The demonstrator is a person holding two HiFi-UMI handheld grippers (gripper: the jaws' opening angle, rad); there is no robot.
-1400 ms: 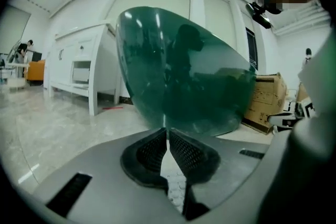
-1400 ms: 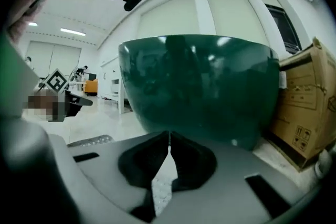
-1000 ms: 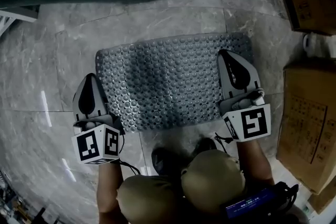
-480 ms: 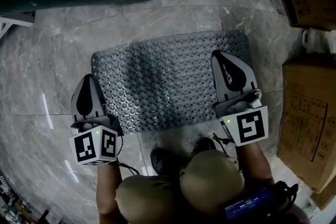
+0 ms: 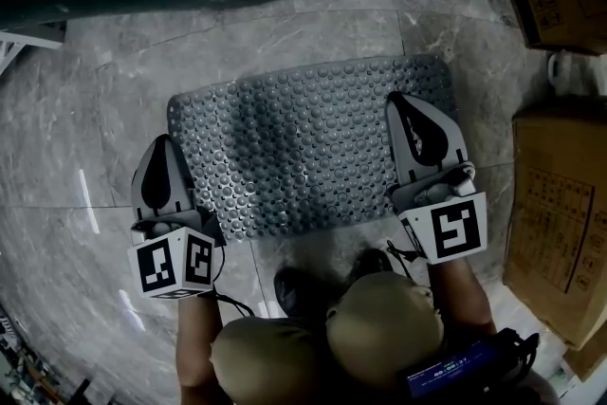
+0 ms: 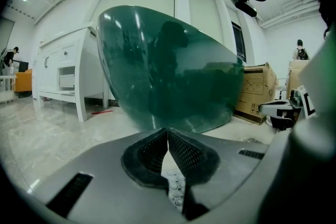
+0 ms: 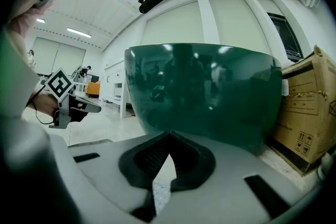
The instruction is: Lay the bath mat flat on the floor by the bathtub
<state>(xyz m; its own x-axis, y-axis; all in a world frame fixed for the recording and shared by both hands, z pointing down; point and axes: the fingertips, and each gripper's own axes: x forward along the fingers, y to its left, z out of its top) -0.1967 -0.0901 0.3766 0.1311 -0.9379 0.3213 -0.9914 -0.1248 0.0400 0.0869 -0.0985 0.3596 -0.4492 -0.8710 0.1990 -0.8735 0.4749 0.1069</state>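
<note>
Grey marble floor beside green bathtub: bath mat flat; left gripper, right gripper jaws clenched; carton print illegible.

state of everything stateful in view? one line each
Grey studded rubber bath mat: spread out on the floor beside the tub, slightly rippled.
Left gripper: shut on the mat's near-left corner.
Right gripper: shut on the mat's right end.
Large brown cardboard box: looks closed.

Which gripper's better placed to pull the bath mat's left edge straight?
Left. The left gripper is shut on the bath mat at its left edge; the right gripper grips the opposite end.
</note>
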